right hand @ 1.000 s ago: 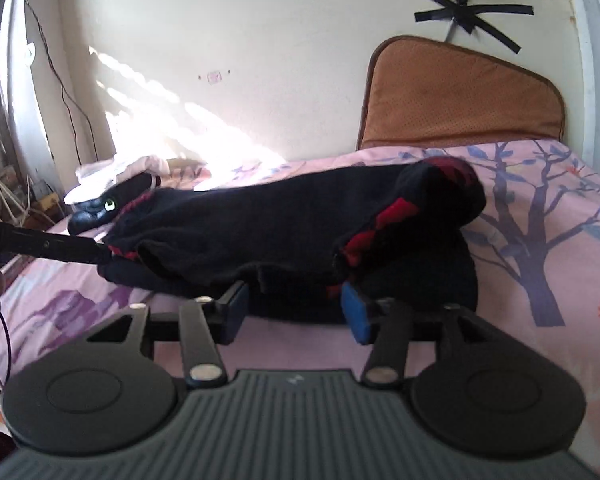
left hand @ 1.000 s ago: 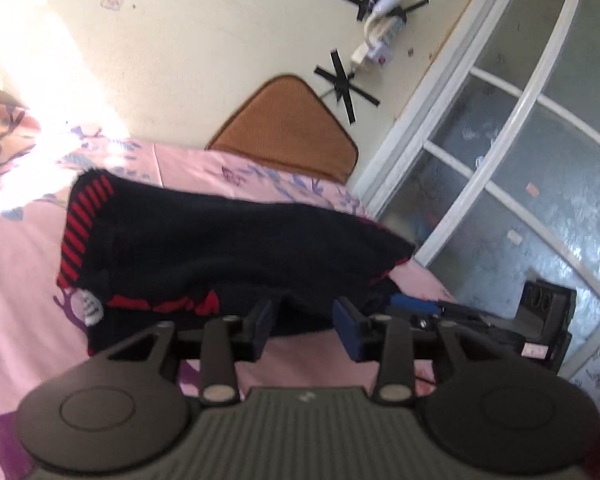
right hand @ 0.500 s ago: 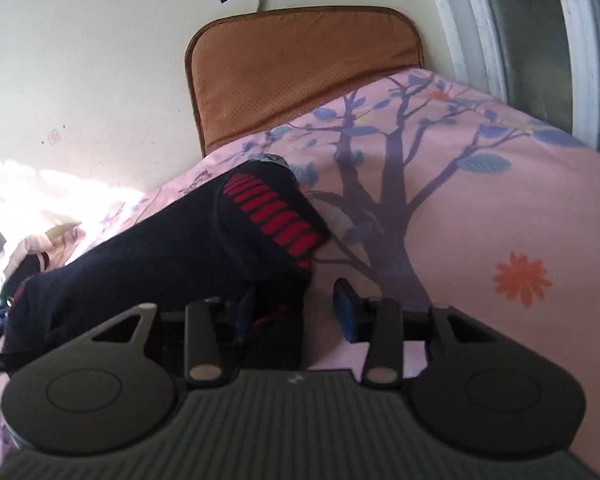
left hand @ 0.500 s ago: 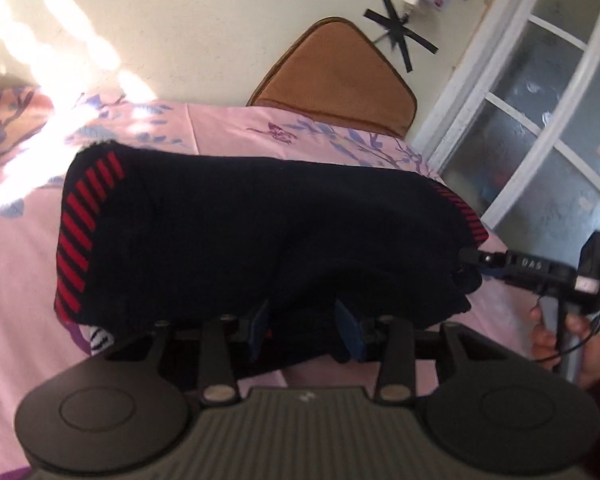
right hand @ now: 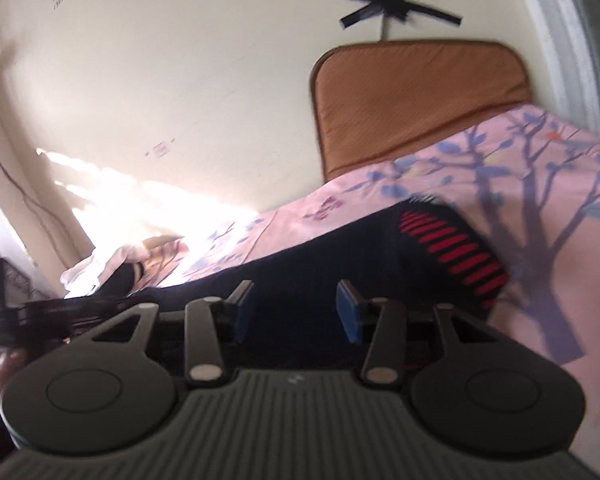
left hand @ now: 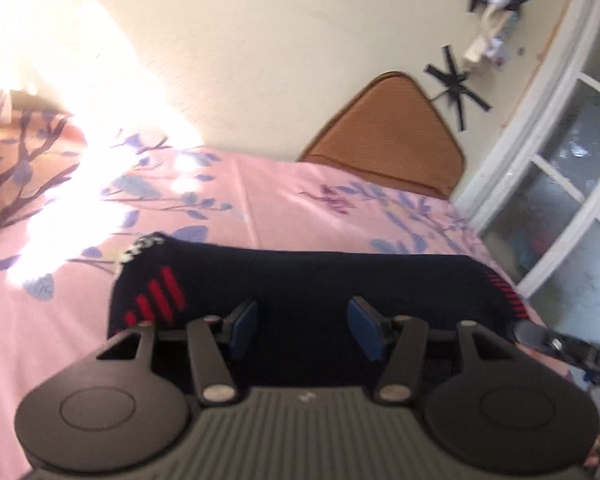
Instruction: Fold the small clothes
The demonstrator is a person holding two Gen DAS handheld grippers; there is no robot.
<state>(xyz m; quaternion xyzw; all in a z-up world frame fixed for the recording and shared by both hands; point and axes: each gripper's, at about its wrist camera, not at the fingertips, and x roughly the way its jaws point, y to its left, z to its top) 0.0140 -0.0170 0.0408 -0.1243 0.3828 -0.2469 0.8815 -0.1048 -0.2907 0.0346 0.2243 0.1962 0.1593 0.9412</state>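
Observation:
A dark navy knit garment with red-striped cuffs lies folded flat on the pink floral bedsheet. It also shows in the right wrist view, with a red-striped cuff at its right end. My left gripper is open just above the garment's near edge, with nothing between its blue pads. My right gripper is open over the garment's near edge, also empty. The right gripper's tip shows at the garment's right end in the left wrist view.
A brown cushion leans on the cream wall at the bed's far edge. A white-framed glass door stands to the right. More clothes lie at the bed's far left, in bright sunlight.
Both grippers have opened and let go of the garment, which now lies folded flat on the bed. Both have drawn back a little toward the near edge.

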